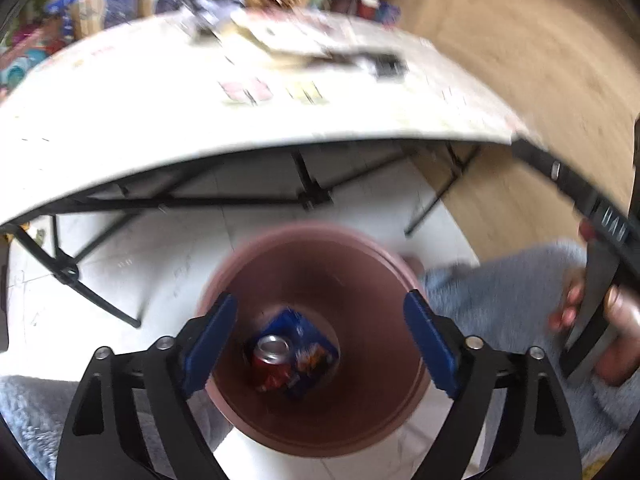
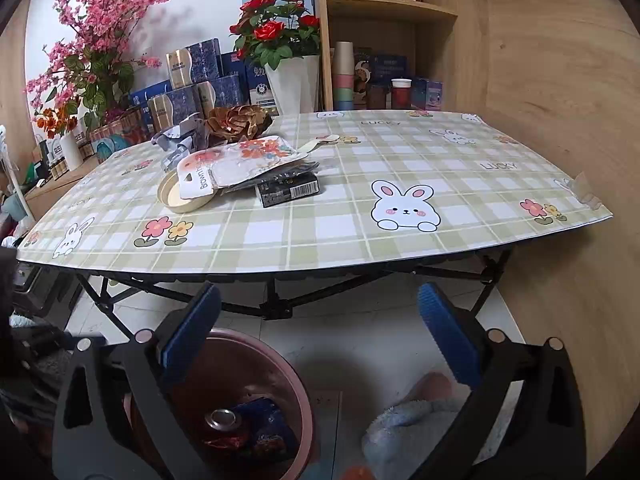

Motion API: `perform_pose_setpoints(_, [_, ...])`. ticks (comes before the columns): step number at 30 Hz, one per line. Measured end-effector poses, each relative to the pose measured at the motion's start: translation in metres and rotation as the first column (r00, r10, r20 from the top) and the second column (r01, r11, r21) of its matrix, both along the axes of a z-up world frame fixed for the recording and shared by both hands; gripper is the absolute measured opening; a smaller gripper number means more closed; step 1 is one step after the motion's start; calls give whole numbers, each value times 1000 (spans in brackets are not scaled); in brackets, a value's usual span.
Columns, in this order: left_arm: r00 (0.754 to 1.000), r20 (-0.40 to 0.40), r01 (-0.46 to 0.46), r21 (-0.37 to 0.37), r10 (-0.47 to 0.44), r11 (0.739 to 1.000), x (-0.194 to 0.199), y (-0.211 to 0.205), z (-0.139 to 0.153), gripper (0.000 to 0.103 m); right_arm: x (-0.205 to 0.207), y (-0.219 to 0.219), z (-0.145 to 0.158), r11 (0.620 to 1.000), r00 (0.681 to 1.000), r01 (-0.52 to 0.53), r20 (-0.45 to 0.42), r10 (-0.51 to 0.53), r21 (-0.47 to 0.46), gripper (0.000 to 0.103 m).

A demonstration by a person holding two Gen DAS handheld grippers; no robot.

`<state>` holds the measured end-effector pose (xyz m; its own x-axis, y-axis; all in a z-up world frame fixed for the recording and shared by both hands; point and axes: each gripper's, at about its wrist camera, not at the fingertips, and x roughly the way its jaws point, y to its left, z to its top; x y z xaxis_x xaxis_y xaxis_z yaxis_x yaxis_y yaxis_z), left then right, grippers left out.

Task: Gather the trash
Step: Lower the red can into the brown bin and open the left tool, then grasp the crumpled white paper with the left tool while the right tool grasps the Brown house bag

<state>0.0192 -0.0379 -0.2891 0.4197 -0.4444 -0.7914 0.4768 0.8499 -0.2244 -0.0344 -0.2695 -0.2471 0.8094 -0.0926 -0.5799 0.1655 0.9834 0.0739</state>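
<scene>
My left gripper (image 1: 320, 298) hangs open over a pink bin (image 1: 360, 276) on the floor, with nothing between its blue pads. A red drink can (image 1: 272, 354) and a blue snack packet (image 1: 310, 344) lie at the bin's bottom. My right gripper (image 2: 320, 290) is open and empty, in front of the table edge and above the floor. The bin (image 2: 280, 356) with the can (image 2: 222, 420) sits below its left finger. On the checked table (image 2: 400, 236) lie a floral packet (image 2: 240, 160), a black box (image 2: 288, 192), a round lid (image 2: 180, 200) and a grey wrapper (image 2: 180, 140).
Black folding legs (image 2: 276, 304) cross under the table. A wooden wall (image 2: 560, 120) closes the right side. Shelves, boxes and flower pots (image 2: 288, 80) stand behind the table. A person's fleece-clad leg (image 1: 500, 300) and slipper (image 2: 400, 420) are right of the bin.
</scene>
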Motion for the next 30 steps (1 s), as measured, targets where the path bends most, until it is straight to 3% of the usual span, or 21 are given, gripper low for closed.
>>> perform_pose_setpoints(6, [978, 108, -164, -115, 176, 980, 2, 34, 31, 95, 2, 1, -1, 999, 999, -41, -11, 41, 18, 97])
perform_pose_setpoints(11, [944, 169, -262, -133, 282, 956, 13, 59, 57, 97, 8, -4, 0, 996, 997, -59, -42, 62, 71, 97])
perform_pose_setpoints(13, [939, 159, -279, -157, 304, 947, 21, 69, 65, 97, 11, -10, 1, 992, 997, -53, -50, 59, 111, 97])
perform_pose_setpoints(16, [939, 139, -292, -164, 315, 942, 37, 78, 73, 97, 20, -19, -1, 986, 995, -32, -84, 46, 163, 97])
perform_pose_setpoints(19, [936, 177, -276, -160, 303, 948, 55, 78, 89, 97, 30, -24, 0, 982, 992, -25, -113, 47, 187, 97])
perform_pose_setpoints(24, [943, 229, -223, -101, 241, 970, 97, 60, 115, 97, 48, -29, 13, 989, 995, -10, -93, 25, 151, 97])
perform_pose_setpoints(30, [950, 259, -164, -67, 176, 984, 161, 29, 141, 97, 74, -44, 29, 979, 997, 12, -72, 3, 205, 97])
